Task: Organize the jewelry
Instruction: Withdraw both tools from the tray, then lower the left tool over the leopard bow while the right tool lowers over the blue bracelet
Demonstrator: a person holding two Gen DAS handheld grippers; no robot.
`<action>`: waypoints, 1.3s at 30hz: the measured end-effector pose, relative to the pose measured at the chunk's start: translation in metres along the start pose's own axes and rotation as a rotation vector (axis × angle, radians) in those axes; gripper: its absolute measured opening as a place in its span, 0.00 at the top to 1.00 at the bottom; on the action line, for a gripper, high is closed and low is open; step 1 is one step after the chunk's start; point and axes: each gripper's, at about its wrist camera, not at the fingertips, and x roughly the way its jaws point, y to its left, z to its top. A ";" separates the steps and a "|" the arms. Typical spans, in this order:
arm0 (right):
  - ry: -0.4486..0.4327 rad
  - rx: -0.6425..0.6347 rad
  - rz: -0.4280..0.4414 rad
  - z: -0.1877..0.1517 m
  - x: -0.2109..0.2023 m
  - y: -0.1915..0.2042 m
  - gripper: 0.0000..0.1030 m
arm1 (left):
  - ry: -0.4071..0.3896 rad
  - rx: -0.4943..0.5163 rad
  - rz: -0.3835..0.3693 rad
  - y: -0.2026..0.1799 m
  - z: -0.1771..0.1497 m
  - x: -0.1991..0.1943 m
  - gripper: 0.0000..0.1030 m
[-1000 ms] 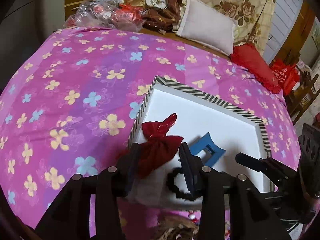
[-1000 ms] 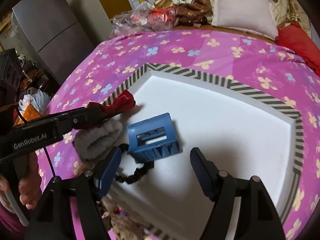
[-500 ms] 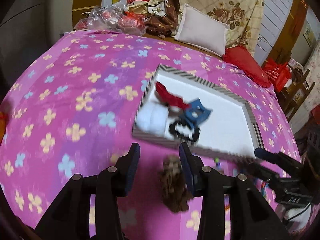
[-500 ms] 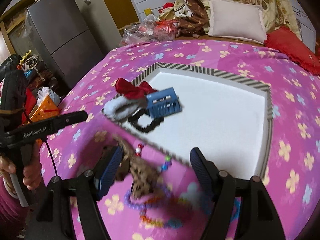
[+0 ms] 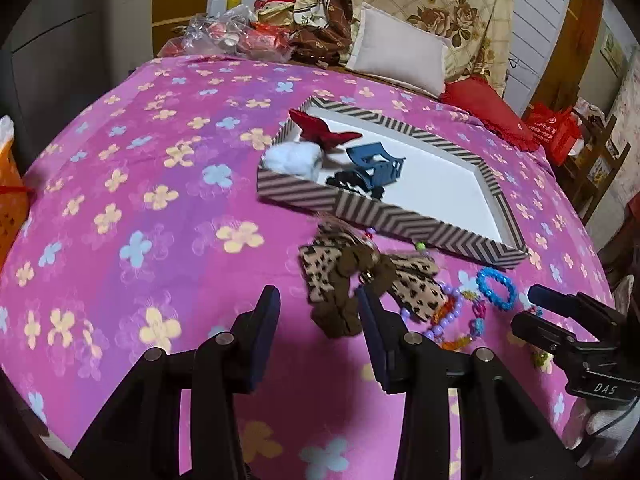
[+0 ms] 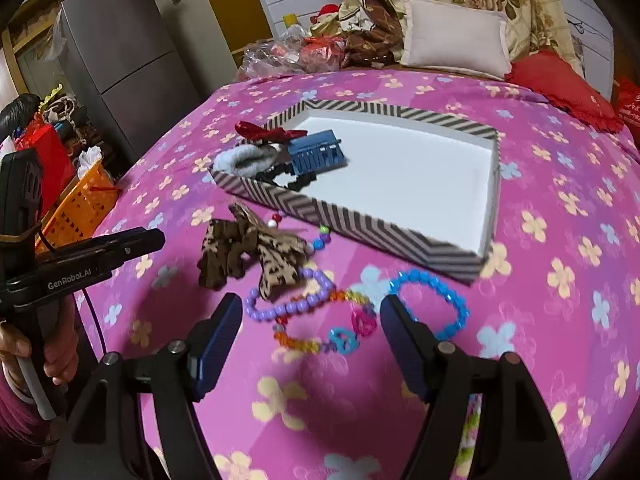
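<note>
Both grippers, left gripper (image 5: 316,320) and right gripper (image 6: 310,330), are being held open and empty above leopard bow (image 5: 352,276) and bead bracelets (image 6: 320,312), which are lying outside striped tray (image 6: 360,224), presumably for collection.

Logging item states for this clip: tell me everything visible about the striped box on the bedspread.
The box is a shallow, open, rectangular tray-like lid, seemingly cardboard, with black-and-white chevron-striped walls and a plain white inside. It lies flat on the flowered pink bedspread, one corner toward the cameras. Crowded into its left end are a white fluffy scrunchie, a red bow, a blue claw clip and a black scrunchie; the rest is bare. No fingers touch it.
</note>
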 end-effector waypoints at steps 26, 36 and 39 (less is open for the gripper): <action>-0.019 0.047 -0.086 -0.039 -0.031 -0.044 0.27 | 0.020 -0.006 0.018 -0.013 -0.017 0.009 0.64; -0.007 0.029 -0.121 -0.041 -0.023 -0.055 0.36 | 0.053 -0.073 -0.003 -0.001 -0.014 0.022 0.64; -0.009 0.045 -0.113 -0.038 -0.022 -0.058 0.36 | 0.061 -0.094 -0.009 0.004 -0.013 0.025 0.64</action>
